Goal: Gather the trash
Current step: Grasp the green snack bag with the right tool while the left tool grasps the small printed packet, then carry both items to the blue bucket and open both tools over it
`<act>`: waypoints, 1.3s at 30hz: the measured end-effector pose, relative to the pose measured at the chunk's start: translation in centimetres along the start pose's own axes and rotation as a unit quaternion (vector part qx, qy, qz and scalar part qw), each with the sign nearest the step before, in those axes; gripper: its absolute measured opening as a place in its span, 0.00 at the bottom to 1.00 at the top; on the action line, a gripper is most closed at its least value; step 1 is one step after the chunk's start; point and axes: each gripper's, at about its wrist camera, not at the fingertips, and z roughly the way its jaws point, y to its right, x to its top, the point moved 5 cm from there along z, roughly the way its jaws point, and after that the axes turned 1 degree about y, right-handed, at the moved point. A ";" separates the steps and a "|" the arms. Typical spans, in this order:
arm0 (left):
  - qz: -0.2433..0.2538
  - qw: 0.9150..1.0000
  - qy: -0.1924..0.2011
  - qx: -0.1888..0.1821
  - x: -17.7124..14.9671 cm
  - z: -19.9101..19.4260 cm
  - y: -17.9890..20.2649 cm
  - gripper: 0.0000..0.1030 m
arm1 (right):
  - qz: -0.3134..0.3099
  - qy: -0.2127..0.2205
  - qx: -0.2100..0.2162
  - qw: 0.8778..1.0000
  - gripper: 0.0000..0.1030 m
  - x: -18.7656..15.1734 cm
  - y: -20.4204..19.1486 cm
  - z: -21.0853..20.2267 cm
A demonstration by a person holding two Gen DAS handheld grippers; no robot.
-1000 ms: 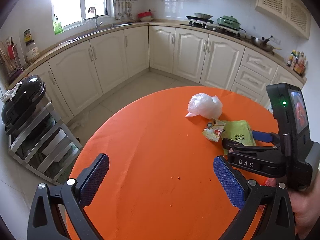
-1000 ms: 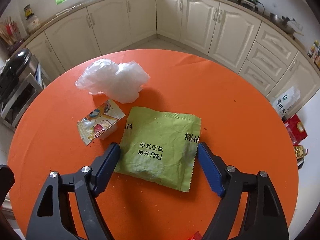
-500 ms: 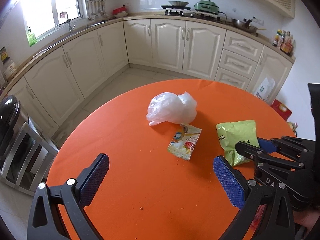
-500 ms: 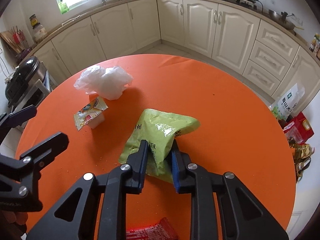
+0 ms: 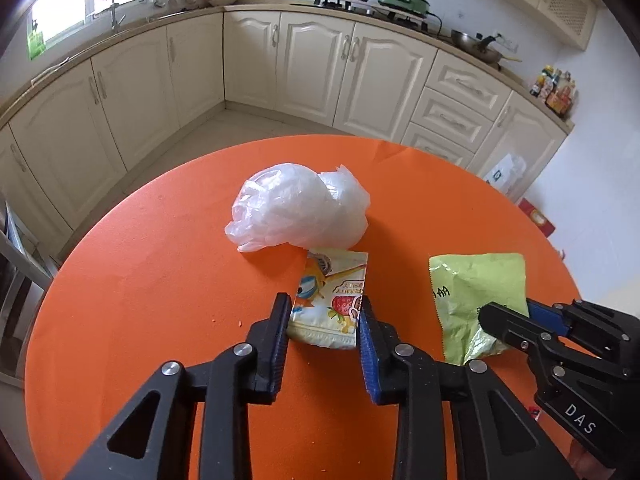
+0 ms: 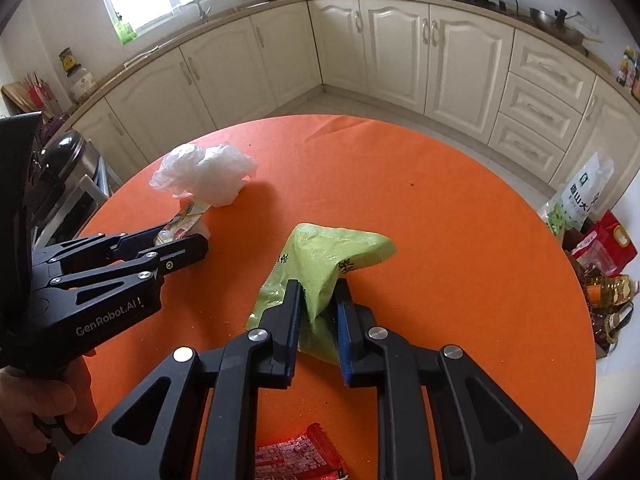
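On the round orange table [image 5: 140, 272] lie a crumpled clear plastic bag [image 5: 298, 212], a small cartoon snack packet [image 5: 332, 300] and a green snack bag [image 5: 476, 296]. My left gripper [image 5: 324, 312] is shut on the near end of the snack packet. My right gripper [image 6: 318, 300] is shut on the green snack bag [image 6: 324, 264], whose pinched part is bunched up between the pads. In the right wrist view the left gripper [image 6: 176, 246] holds the packet [image 6: 182, 222] beside the plastic bag [image 6: 204, 174].
A red wrapper [image 6: 296, 458] lies at the table's near edge under my right gripper. Cream kitchen cabinets [image 5: 312, 64] run behind the table. Bags and bottles [image 6: 596, 240] stand on the floor to the right. A metal rack [image 6: 72, 184] stands to the left.
My left gripper moved forward to the snack packet and closed on it. My right gripper stayed shut on the green bag, which now looks lifted and more bunched.
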 end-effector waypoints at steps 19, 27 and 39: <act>-0.005 0.999 0.042 -0.029 -4.6 -5.9 -0.2 0.24 | 0.021 0.031 0.029 0.999 0.11 -3.7 -0.1 -6.8; 0.035 0.992 0.116 -0.042 -7.2 -13.3 4.9 0.24 | 0.035 0.106 0.013 0.994 0.11 -4.8 1.5 -15.4; 0.115 0.974 0.156 -0.117 -12.8 -19.7 16.9 0.24 | 0.098 0.207 -0.057 0.972 0.11 -9.8 9.8 -29.4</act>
